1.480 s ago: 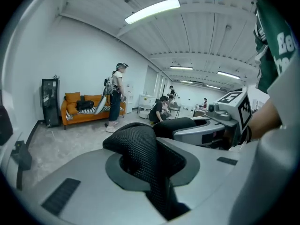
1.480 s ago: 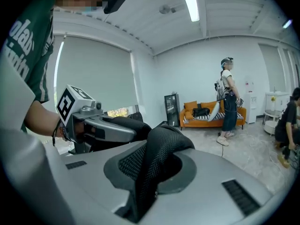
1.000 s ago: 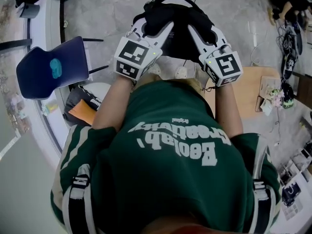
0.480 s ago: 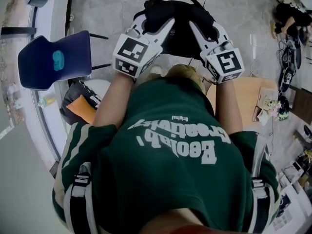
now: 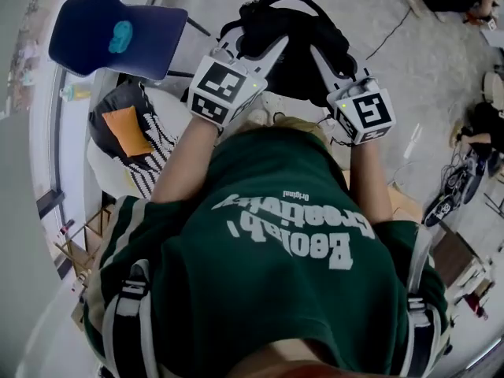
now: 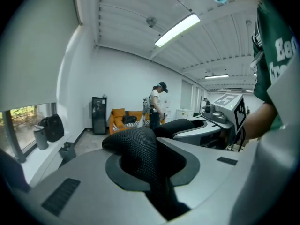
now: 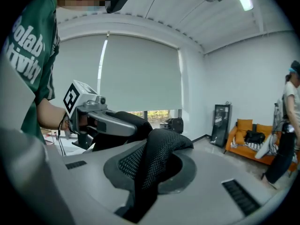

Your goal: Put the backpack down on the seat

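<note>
Got the black backpack (image 5: 287, 42) hanging out in front, off the floor, with left claw (image 5: 256, 50) and right claw (image 5: 323, 57) each clamped on a padded mesh shoulder strap (image 6: 138, 149). Looks soft and saggy, probably a bit heavy, so best lowered by those straps. Open floor ahead, blue chair (image 5: 110, 30) well off to the left, with a pile of bags (image 5: 130, 132) near it to dodge.
</note>
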A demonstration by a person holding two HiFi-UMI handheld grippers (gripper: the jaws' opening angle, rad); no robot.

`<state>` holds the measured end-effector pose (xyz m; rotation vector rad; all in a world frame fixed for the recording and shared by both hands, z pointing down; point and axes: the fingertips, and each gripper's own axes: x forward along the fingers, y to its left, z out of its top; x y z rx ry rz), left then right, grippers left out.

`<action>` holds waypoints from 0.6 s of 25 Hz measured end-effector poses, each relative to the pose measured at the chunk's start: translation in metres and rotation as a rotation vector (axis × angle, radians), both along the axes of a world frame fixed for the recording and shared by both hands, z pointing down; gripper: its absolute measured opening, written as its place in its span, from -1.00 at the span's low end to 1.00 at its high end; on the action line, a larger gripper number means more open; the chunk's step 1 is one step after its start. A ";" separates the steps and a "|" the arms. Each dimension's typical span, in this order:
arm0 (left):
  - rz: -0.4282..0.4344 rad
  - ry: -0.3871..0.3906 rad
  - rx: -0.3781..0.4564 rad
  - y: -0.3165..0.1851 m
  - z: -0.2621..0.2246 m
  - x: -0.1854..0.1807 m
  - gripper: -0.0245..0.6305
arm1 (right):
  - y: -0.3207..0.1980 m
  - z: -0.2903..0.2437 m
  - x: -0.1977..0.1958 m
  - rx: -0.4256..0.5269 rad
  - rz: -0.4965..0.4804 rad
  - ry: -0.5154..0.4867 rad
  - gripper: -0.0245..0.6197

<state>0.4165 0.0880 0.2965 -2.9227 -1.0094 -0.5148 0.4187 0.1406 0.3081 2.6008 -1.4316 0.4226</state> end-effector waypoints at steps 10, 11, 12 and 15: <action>-0.458 -0.028 0.012 -0.131 0.013 0.002 -0.69 | -0.136 0.011 0.024 0.034 -0.473 -0.007 -0.70; -0.489 -0.025 0.013 -0.141 0.014 -0.002 -0.69 | -0.147 0.011 0.022 0.039 -0.505 0.002 -0.70; -0.522 -0.023 0.015 -0.151 0.014 -0.008 -0.69 | -0.159 0.011 0.019 0.043 -0.538 0.009 -0.70; -0.642 -0.021 0.025 -0.182 0.015 -0.030 -0.69 | -0.196 0.009 0.003 0.062 -0.653 0.019 -0.70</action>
